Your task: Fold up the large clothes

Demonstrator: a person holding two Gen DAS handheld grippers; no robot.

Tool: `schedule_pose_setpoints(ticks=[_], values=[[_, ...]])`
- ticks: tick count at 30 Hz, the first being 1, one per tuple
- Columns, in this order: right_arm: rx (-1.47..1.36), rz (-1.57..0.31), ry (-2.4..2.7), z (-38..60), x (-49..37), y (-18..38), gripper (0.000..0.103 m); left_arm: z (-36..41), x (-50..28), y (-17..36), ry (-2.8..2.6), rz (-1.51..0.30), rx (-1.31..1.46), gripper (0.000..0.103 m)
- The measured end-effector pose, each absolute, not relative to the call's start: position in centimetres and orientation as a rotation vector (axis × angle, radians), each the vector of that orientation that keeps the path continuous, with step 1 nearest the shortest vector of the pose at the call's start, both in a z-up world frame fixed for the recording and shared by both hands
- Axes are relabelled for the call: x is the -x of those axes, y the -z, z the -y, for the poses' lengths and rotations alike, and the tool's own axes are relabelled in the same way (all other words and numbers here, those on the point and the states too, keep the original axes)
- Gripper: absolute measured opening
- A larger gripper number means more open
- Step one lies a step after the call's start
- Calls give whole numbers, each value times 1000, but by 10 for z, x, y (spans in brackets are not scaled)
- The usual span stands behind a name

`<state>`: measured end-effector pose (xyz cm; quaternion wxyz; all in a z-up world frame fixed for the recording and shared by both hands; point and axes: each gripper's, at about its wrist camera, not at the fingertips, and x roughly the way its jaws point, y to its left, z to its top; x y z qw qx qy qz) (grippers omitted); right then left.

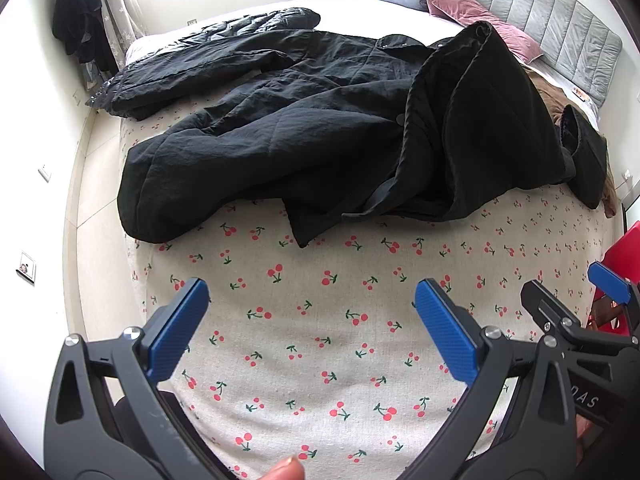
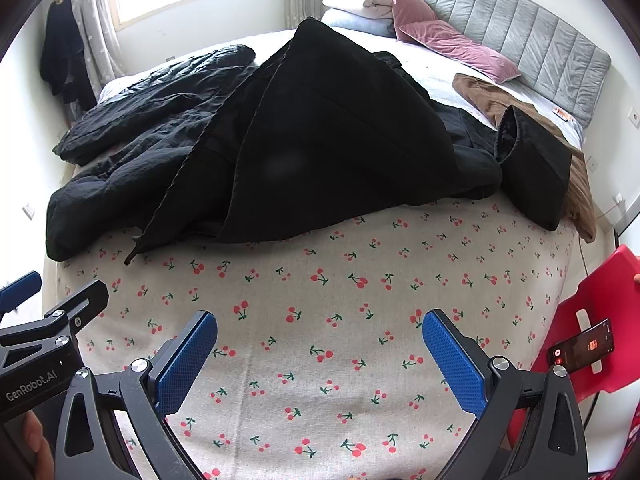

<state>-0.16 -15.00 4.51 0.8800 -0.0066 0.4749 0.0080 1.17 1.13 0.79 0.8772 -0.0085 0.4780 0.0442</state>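
Both grippers, left gripper (image 1: 312,320) and right gripper (image 2: 320,354), are hovering spread wide and empty over the cherry-print sheet (image 1: 320,360); at twelve o'clock the black coat (image 1: 320,120) is lying rumpled, folding seemingly unstarted.

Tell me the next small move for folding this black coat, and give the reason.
Probably bring both grippers forward to the black coat's near hem. The left gripper and right gripper are open and empty over the cherry-print sheet, short of the coat, which lies rumpled with one flap thrown over.
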Motion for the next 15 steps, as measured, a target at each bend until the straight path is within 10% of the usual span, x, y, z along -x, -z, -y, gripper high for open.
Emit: schedule_pose_setpoints(ticks=[15], values=[[9,-994,-9,153,-2,-46,103,-17,-15,-8,-104,-1004,33,103]])
